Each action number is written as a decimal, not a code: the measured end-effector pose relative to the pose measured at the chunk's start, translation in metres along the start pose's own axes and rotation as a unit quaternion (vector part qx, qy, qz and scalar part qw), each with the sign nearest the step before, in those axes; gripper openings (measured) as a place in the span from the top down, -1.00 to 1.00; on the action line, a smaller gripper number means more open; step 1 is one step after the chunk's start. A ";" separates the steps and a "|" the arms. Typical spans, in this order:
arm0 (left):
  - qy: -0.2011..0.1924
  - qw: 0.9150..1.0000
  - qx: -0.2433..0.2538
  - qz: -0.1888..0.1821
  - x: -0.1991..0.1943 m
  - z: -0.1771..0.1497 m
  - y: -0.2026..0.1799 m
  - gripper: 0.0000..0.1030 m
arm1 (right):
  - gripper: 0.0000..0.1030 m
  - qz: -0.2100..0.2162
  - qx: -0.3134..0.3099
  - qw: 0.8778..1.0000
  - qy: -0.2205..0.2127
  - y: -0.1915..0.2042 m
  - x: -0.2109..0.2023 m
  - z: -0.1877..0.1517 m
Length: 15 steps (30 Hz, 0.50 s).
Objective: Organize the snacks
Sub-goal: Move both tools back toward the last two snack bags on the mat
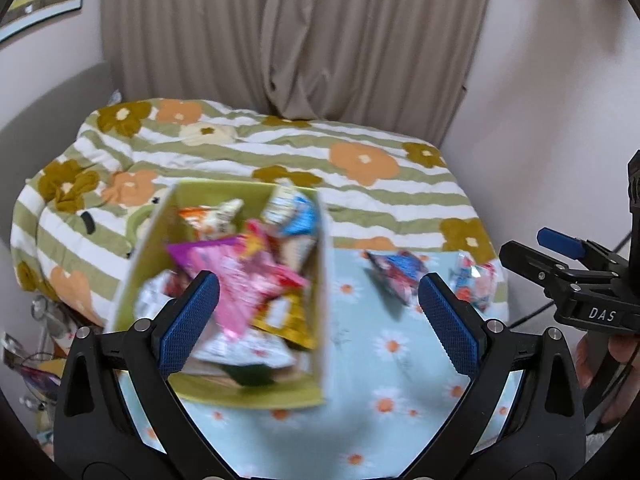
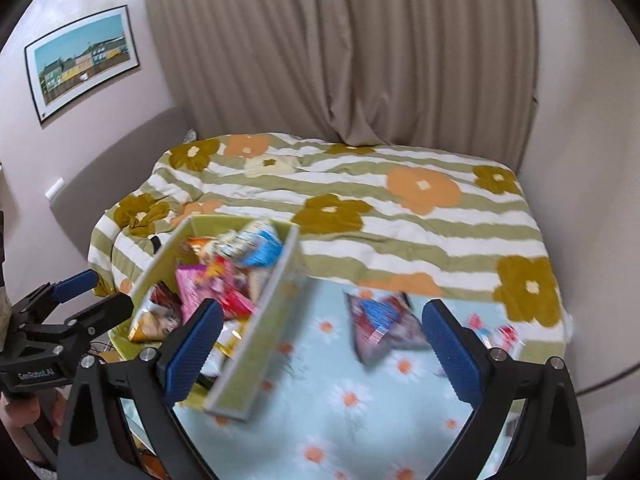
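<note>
Snacks were mostly in the green box (image 1: 240, 394) already, which sat on the pale blue daisy cloth (image 1: 384, 376) at the foot of the bed. From my left camera I looked almost straight down into it: a pink packet (image 1: 236, 276) on top, a blue and white one (image 1: 294, 212) at the far end, an orange one (image 1: 200, 218) beside that, and a yellow packet (image 1: 286, 322) nearer me. All of it was blurred, so I could not read any label.

My left gripper (image 1: 318, 316) hung over the box's near right corner with its blue fingers (image 1: 188, 320) spread wide and nothing between them. My right gripper (image 2: 322, 348) was just as wide and just as empty, over the cloth to the right of the box (image 2: 256, 344).

Two packets lay loose on the cloth outside the box. A dark red and blue packet (image 2: 382, 326) sat between my right fingers in that view, just right of the box wall. A white and red packet (image 2: 496, 332) lay further right, near the cloth's edge, partly hidden behind my right finger.

Behind it all lay the striped flower blanket (image 2: 400, 236), the beige curtain (image 2: 340, 52) and a framed picture (image 2: 82, 60) on the wall.
</note>
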<state>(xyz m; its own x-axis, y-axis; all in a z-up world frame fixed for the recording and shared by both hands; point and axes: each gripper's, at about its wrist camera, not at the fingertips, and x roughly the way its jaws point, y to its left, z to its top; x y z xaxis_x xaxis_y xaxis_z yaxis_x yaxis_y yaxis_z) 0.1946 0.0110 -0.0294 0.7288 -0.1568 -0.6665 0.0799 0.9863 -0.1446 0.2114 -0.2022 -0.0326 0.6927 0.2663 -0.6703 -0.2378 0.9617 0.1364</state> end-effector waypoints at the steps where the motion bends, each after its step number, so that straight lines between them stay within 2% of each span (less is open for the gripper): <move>1: 0.000 1.000 0.001 -0.003 -0.001 -0.004 -0.009 -0.93 | -0.93 -0.003 0.002 1.000 0.000 -0.008 -0.005 -0.004; 10: 0.025 0.999 0.017 -0.033 0.011 -0.032 -0.101 -0.93 | -0.93 -0.023 0.033 0.999 -0.011 -0.086 -0.047 -0.044; 15: 0.043 0.998 0.027 -0.047 0.038 -0.032 -0.126 -0.93 | -0.93 -0.043 0.056 0.997 -0.008 -0.124 -0.052 -0.055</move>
<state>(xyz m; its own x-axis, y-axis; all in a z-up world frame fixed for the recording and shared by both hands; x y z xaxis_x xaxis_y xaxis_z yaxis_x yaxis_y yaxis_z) 0.1902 -0.1209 -0.0602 0.6550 -0.2501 -0.7131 0.1829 0.9681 -0.1715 0.1675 -0.3394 -0.0545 0.7187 0.1832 -0.6707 -0.1004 0.9819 0.1606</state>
